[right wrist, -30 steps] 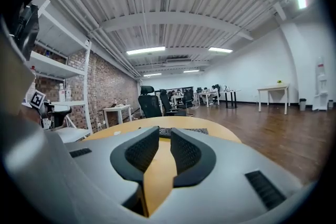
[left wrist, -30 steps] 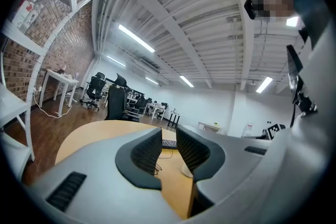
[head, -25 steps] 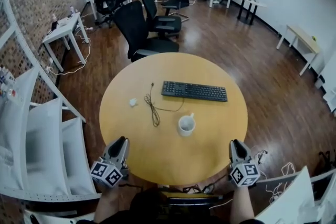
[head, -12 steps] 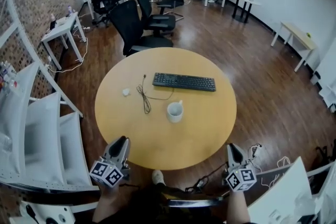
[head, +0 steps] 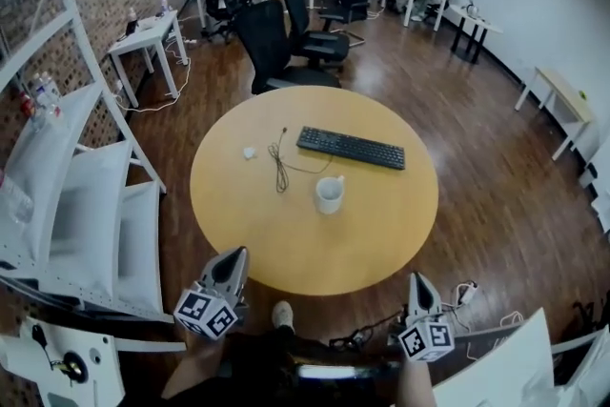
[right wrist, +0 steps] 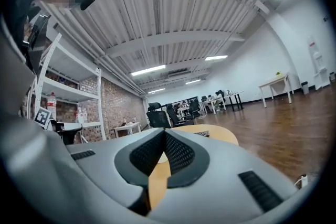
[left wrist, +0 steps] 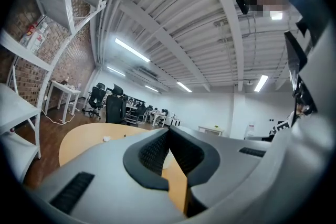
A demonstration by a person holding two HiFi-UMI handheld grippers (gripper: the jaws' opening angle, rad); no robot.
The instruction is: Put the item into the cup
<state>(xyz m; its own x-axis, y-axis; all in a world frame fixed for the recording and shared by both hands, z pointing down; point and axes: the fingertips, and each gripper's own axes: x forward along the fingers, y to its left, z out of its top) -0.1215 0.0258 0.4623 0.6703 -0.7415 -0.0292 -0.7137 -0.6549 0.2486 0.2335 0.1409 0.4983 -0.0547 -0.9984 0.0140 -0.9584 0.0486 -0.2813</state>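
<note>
A white cup (head: 329, 193) stands upright near the middle of the round yellow table (head: 238, 224). A small white item (head: 250, 152) lies at the table's left, beside a black cable (head: 279, 169). Both grippers hang off the table's near edge, apart from everything. The left gripper (head: 233, 255) is shut, its pads meeting with nothing between them (left wrist: 168, 131). The right gripper (head: 417, 280) has just been closing and is now shut, holding nothing (right wrist: 164, 132). The table's edge (left wrist: 79, 136) shows past the left jaws.
A black keyboard (head: 351, 149) lies behind the cup. Black office chairs (head: 286, 43) stand beyond the table. White shelving (head: 86, 205) runs along the left and a white desk (head: 143, 38) stands farther back. Cables (head: 462, 293) lie on the wooden floor at lower right.
Both grippers have drawn back from over the table's near edge to a spot off it, closer to the person. The table and its objects have not moved.
</note>
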